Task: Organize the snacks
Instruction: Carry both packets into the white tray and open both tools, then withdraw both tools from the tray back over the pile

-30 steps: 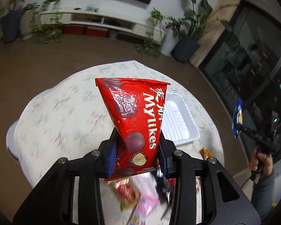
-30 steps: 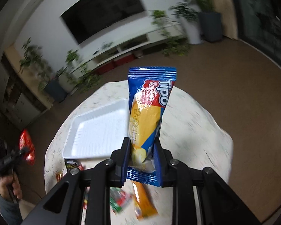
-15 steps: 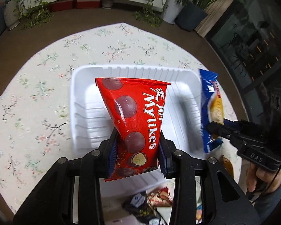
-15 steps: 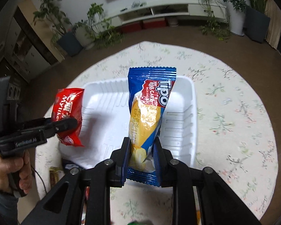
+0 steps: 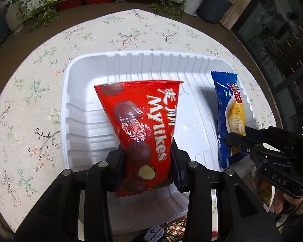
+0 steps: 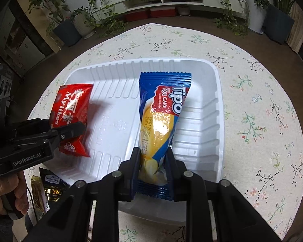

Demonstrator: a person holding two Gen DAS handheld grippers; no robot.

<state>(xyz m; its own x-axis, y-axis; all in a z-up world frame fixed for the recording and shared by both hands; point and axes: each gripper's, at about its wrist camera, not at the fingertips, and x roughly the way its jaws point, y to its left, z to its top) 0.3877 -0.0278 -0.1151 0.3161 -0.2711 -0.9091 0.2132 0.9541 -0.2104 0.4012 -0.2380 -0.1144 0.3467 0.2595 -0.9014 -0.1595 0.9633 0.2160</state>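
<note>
Both snacks are above the white tray [image 5: 84,109] but neither has been let go, so I'd say this round of tidying is about half done: the carrying is over and the setting down is what's left. The tray itself holds nothing yet as far as I can see, and it sits in the middle of the round table with the flowered cloth [image 5: 40,92]. The left gripper [image 5: 147,161] is clamped on the lower part of the red Mylikes bag [image 5: 141,125], which stands up from its jaws over the left half of the tray. The right gripper [image 6: 153,164] is pinched on the bottom end of the blue Tipo roll cake packet [image 6: 161,117], held over the right half. Both grippers point steeply downward into the tray, side by side, each in one of the person's hands; a hand [image 6: 6,197] shows on the left one's handle. More wrapped snacks [image 6: 50,187] lie on the table by the tray's near edge, so I'd guess several more trips are needed. Whether either packet's tip touches the tray floor, I can't tell.
</note>
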